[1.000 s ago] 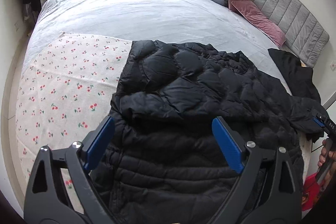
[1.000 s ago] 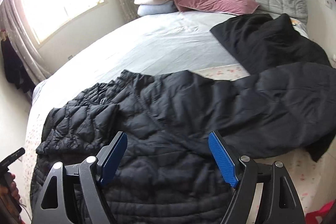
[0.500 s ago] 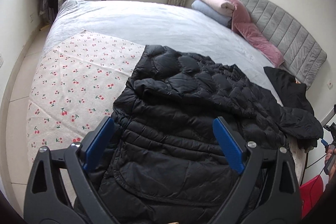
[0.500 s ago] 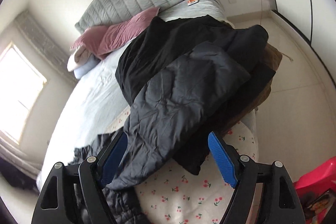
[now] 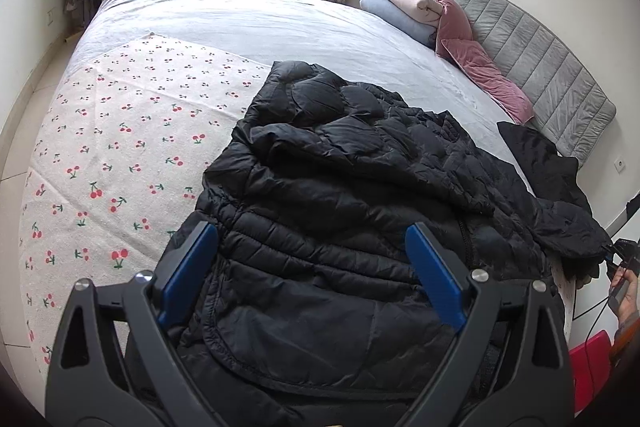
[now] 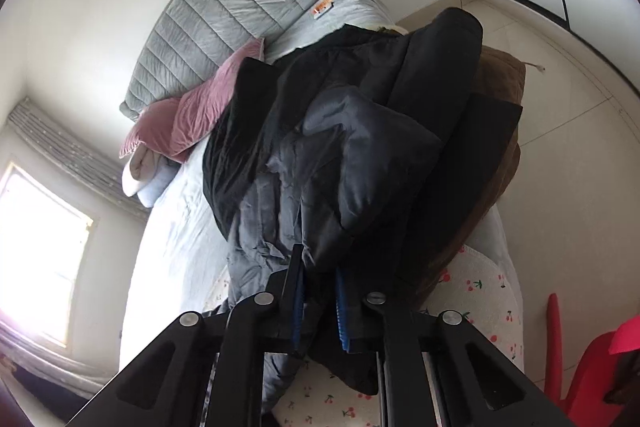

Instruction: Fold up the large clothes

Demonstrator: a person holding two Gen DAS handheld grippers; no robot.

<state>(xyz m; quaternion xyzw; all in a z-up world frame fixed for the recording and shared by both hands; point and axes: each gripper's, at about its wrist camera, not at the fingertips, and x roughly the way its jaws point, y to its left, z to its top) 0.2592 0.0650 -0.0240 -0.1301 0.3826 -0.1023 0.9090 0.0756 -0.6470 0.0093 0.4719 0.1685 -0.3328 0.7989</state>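
My left gripper [image 5: 312, 263]: jaws wide apart, hovering over the black puffer jacket [image 5: 360, 211], which sprawls ahead on the cherry-print sheet [image 5: 120, 147] | my right gripper [image 6: 319, 297]: jaws pinched onto the jacket's sleeve [image 6: 340, 163], fabric bunched straight ahead | pink pillow [image 6: 188, 119] and grey headboard [image 6: 240, 7] beyond, to its left
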